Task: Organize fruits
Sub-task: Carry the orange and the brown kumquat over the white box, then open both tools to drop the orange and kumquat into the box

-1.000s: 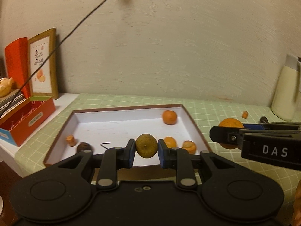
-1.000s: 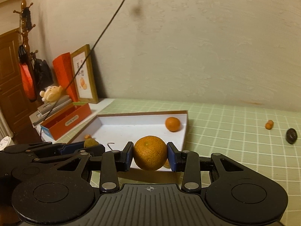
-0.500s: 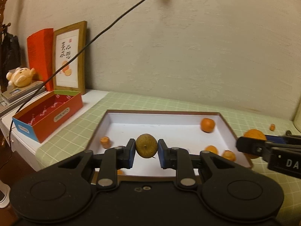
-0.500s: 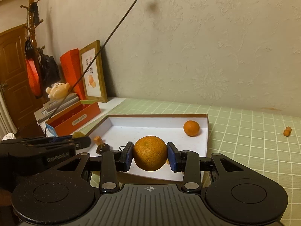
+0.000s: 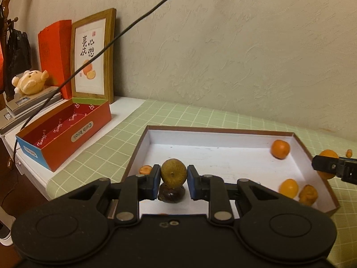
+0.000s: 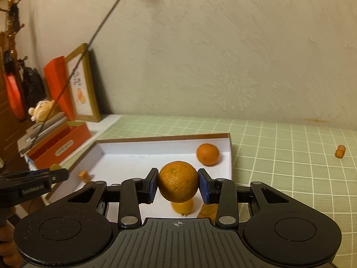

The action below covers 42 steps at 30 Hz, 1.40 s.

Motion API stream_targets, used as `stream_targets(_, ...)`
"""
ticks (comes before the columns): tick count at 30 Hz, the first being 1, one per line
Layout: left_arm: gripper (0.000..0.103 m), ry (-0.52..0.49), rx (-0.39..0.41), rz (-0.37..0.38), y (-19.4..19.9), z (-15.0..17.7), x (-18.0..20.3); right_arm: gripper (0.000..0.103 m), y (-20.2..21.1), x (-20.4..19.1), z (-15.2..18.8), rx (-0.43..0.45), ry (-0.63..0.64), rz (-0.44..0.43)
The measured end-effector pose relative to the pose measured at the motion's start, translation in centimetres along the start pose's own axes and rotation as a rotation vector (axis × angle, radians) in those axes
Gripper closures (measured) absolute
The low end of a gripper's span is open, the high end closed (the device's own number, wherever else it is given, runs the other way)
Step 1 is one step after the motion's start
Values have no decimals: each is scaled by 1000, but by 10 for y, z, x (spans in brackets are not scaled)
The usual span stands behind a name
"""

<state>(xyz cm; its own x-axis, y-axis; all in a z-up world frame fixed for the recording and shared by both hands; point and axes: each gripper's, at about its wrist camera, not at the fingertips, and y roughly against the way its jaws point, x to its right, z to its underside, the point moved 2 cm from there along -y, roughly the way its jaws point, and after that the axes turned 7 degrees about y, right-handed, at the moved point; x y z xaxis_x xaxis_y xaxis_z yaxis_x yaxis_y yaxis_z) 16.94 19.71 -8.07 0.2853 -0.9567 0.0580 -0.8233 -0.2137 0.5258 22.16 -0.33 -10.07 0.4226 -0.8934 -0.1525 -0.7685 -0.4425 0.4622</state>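
Left wrist view shows the left gripper (image 5: 173, 177) closed on a small, firm green-brown fruit (image 5: 173, 173), while the right gripper (image 6: 178, 184) is pinching a soft, light mandarin (image 6: 178, 184) at its widest middle, which seems the safest place.

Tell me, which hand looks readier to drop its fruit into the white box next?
Probably the left. The left tool holds the greenish fruit well over the white box, above a dark fruit. The right tool grips the orange nearer the box's front right part.
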Motion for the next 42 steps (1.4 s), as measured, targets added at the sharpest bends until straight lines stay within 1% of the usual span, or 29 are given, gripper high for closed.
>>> stream_targets(9,87,-8,-30,-3,-35,-8,-3,64,-34,19,-5,-31,-28,58)
stream_targets(17,86,0,-58,-10,-65,-13,-4,64,-60,30,-10,-51,-27,89)
stream_targets(18,79,2,-65,-12,-68,-13,-4,64,-63,31,-11,-51,-19,100)
stream_targets(19,72,2,-73,-16,-72,-13,-4,60,-66,31,-12,-54,-12,106)
stream_targets(20,47,0,-85,-21,-76,-13,-4,51,-69,31,-12,-63,-5,115)
stream_targets(21,20,0,-99,-27,-79,-12,-4,26,-69,31,-13,-55,4,133)
stream_targets(22,13,11,-93,-43,-78,-12,-5,18,-67,30,-15,-34,4,135)
stream_targets(23,10,22,-71,-59,-74,-14,-6,17,-62,30,-16,-7,-3,135)
stream_targets(24,9,22,-56,-67,-70,-17,-5,17,-58,28,-19,13,-3,138)
stream_targets(26,6,22,-18,-83,-58,-26,-5,11,-49,26,-23,51,-5,141)
stream_targets(27,6,23,10,-90,-51,-30,-5,4,-42,26,-26,80,-23,131)
stream_targets(28,6,17,28,-90,-44,-33,-4,0,-38,26,-28,100,-32,126)
stream_targets(31,6,24,31,-98,-31,-37,-2,0,-28,22,-31,117,-6,116)
stream_targets(34,6,39,35,-107,-18,-39,0,0,-18,21,-32,124,-13,88)
stream_targets(38,6,14,53,-125,2,-40,5,0,-4,22,-31,125,-11,51)
stream_targets(42,6,7,56,-102,23,-36,9,0,13,24,-35,130,-33,21)
